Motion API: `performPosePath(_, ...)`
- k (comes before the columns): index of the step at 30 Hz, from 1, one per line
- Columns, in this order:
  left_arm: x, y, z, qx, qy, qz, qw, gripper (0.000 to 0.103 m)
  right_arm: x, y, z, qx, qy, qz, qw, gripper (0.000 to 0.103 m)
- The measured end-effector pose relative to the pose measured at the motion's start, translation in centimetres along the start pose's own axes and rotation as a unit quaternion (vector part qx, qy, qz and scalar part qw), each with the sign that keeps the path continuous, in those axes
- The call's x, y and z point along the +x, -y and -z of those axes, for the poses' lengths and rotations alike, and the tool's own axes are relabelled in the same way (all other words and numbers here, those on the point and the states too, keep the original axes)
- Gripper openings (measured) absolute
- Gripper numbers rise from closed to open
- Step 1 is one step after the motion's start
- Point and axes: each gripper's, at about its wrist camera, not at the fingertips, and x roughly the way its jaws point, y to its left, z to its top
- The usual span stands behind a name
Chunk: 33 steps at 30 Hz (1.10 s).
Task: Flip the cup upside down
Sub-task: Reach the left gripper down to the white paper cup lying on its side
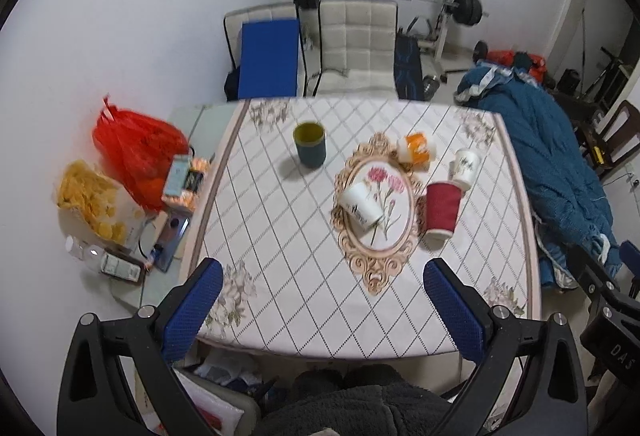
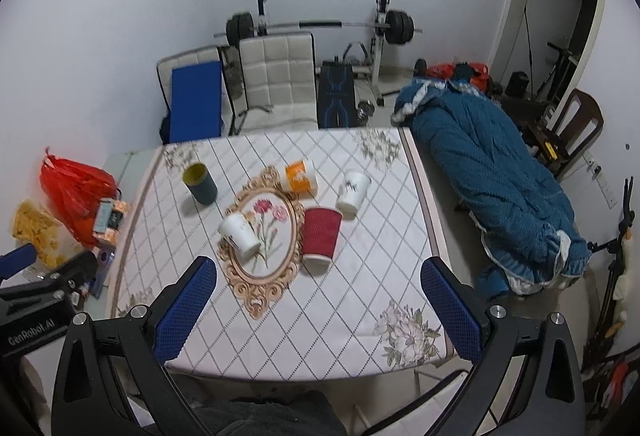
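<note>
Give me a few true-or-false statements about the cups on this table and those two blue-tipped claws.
1. The dark green cup stands upright, mouth open to the top. True.
2. The red cup is held between a gripper's fingers. False: it sits on the tablecloth, rim down.
3. Both the left gripper and the right gripper are open. True.
4. Only two cups are on the table. False: there are five.
5. An orange-and-white cup lies tipped over. True.

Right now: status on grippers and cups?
Left gripper, right gripper open, empty, above near table edge. Dark cup upright, untouched. Four other cups already inverted; path clear.
</note>
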Motion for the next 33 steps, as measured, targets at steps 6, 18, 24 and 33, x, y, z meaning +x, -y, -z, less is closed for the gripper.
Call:
performPosePath(6, 7.7, 0.4, 0.9, 0.008, -0.065, -0.047, 0.9967, 0.103, 8.1, 1.1, 2.1, -0.001, -0.073, 0.007, 0.997, 0.103)
performPosePath(18, 21.4, 1.6, 2.2, -0.012, -0.184, -0.072, 0.9803, 0.103, 26.0, 2.8, 9.8, -0.035, -0.220, 0.020, 0.975, 0.103)
performPosePath(24, 25.7, 2.0, -0.3, -0.032, -0.218, -0.029, 0.9751, 0.103, 30.6, 2.4, 12.3, -0.045, -0.259, 0.037, 0.964, 0.103)
performPosePath(33, 32.3, 1.3, -4.7, -0.085, -0.269, 0.045, 0.9584, 0.103, 34.1, 2.2, 11.8, -0.025, -0.286, 0.084, 0.954, 0.103)
